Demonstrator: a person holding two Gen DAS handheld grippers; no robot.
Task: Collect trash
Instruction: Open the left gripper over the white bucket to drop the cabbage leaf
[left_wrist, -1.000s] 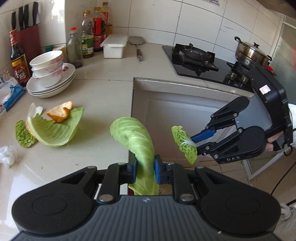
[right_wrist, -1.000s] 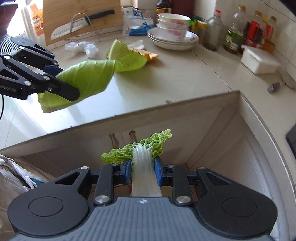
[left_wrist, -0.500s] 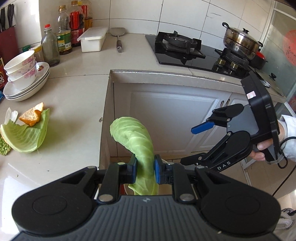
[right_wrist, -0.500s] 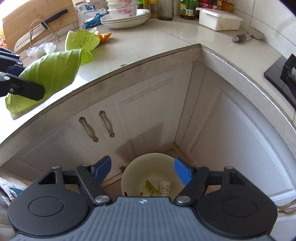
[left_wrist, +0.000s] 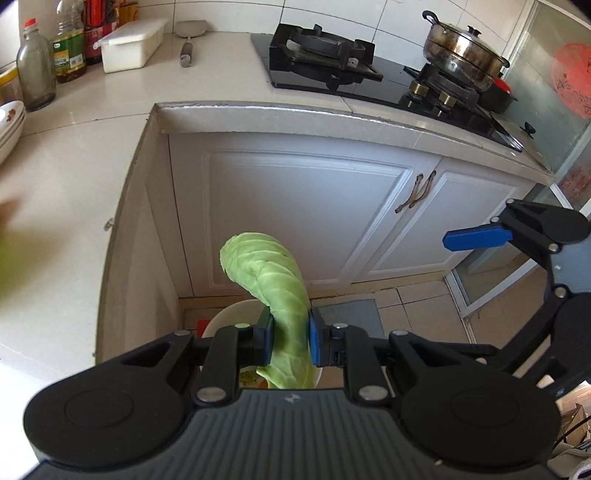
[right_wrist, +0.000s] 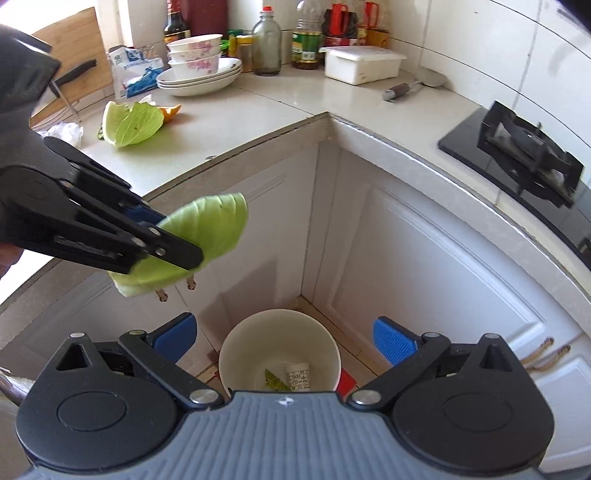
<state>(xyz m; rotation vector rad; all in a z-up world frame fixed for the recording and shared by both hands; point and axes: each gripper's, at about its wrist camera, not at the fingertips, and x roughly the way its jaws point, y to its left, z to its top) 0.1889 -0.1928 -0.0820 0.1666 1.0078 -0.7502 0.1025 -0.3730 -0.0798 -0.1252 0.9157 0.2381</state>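
My left gripper (left_wrist: 290, 341) is shut on a pale green cabbage leaf (left_wrist: 273, 280) and holds it above the white trash bin (left_wrist: 229, 317) on the floor in the cabinet corner. In the right wrist view the same leaf (right_wrist: 199, 236) hangs from the left gripper (right_wrist: 177, 254), up and left of the bin (right_wrist: 236, 350). My right gripper (right_wrist: 282, 338) is open and empty above the bin, which holds a small green leaf (right_wrist: 275, 382) and a paper cup (right_wrist: 298, 374). It also shows in the left wrist view (left_wrist: 476, 236).
More cabbage leaves (right_wrist: 136, 123) and an orange peel (right_wrist: 170, 112) lie on the counter, with a crumpled white wrapper (right_wrist: 68, 130) beside them. Bowls on plates (right_wrist: 199, 70), bottles (right_wrist: 267, 44), a white box (right_wrist: 360, 62) and a stove (left_wrist: 321, 55) stand further back.
My right gripper opened and the curly leaf dropped into the bin. Both grippers moved off the counter down toward the bin; the left still holds the cabbage leaf.
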